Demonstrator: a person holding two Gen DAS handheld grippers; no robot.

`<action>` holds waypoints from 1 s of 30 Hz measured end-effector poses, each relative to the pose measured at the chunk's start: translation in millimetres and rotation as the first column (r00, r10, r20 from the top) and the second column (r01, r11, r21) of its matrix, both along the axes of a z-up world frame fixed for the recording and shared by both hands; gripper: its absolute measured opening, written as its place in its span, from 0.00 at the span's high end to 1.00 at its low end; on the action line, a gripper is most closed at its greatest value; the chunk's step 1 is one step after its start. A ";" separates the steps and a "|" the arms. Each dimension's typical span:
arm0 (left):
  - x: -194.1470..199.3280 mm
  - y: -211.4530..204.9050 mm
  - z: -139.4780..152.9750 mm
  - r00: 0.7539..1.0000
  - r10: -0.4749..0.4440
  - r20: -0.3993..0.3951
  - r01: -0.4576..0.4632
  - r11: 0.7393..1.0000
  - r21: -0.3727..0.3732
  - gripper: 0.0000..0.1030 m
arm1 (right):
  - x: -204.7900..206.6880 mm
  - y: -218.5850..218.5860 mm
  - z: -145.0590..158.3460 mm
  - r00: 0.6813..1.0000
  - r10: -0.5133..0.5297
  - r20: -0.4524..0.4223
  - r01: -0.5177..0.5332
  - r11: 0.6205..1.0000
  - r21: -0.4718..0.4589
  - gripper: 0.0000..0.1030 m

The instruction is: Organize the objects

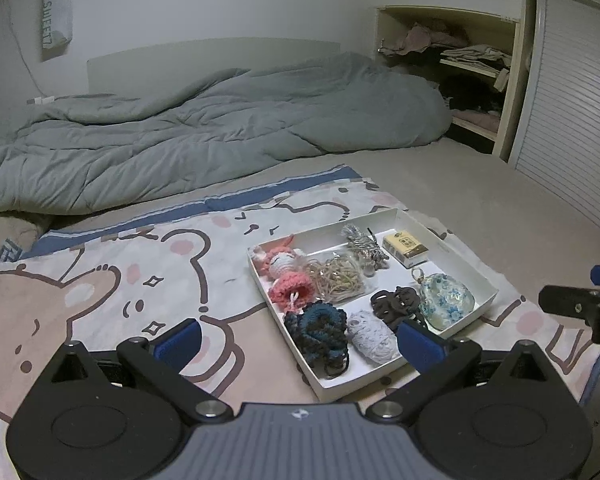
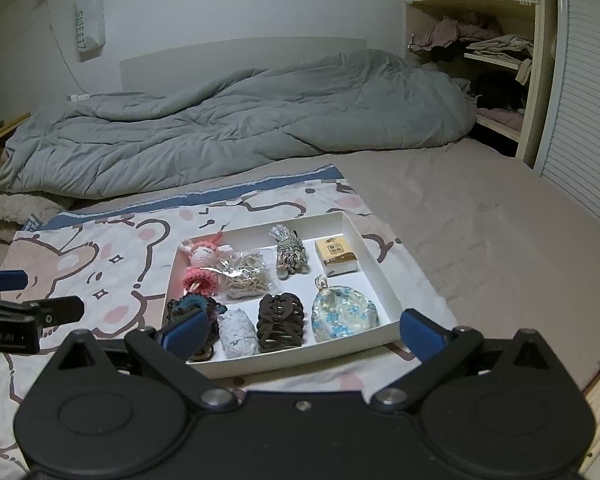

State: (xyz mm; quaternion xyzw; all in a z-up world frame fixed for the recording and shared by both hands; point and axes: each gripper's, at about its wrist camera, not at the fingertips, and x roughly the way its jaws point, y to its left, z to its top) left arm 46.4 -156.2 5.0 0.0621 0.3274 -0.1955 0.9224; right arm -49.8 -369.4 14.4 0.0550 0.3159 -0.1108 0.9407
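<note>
White tray: shallow cardboard tray (image 2: 380,280) on bear-print cloth (image 2: 100,264) on the bed, holding everything.
Near row: dark crocheted scrunchie (image 2: 188,306) left, blue-flowered glass pendant (image 2: 344,314) right.
Left tool (image 1: 300,340): spread open, empty.
Right tool (image 2: 302,332): spread open, empty.
</note>
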 end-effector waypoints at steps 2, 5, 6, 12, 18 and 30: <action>-0.2 0.3 -1.2 1.000 0.003 0.005 -0.003 1.000 0.007 0.00 | -1.1 0.6 -2.9 1.000 -0.005 -0.006 0.005 1.000 -0.001 0.00; -0.4 0.6 -2.7 1.000 0.009 0.005 -0.009 1.000 0.014 0.00 | -1.1 0.8 -6.4 1.000 -0.008 -0.018 0.008 1.000 0.001 0.00; 0.1 0.6 -3.0 1.000 0.011 0.001 -0.011 1.000 0.014 0.00 | -1.3 0.3 -6.9 1.000 -0.010 -0.019 0.010 1.000 0.000 0.00; 0.9 0.0 -5.3 1.000 0.024 -0.012 -0.023 1.000 0.020 0.00 | -0.8 -0.4 -9.6 1.000 -0.012 -0.028 0.012 1.000 -0.002 0.00; 1.8 0.9 -6.7 0.999 0.028 -0.026 -0.028 1.000 0.012 0.00 | -0.1 0.8 -10.3 1.000 -0.009 -0.029 0.009 1.000 -0.005 0.00; 2.6 1.1 -6.8 0.999 0.020 -0.029 -0.020 1.000 0.005 0.00 | 0.5 1.8 -10.9 1.000 -0.009 -0.029 0.009 1.000 -0.005 0.00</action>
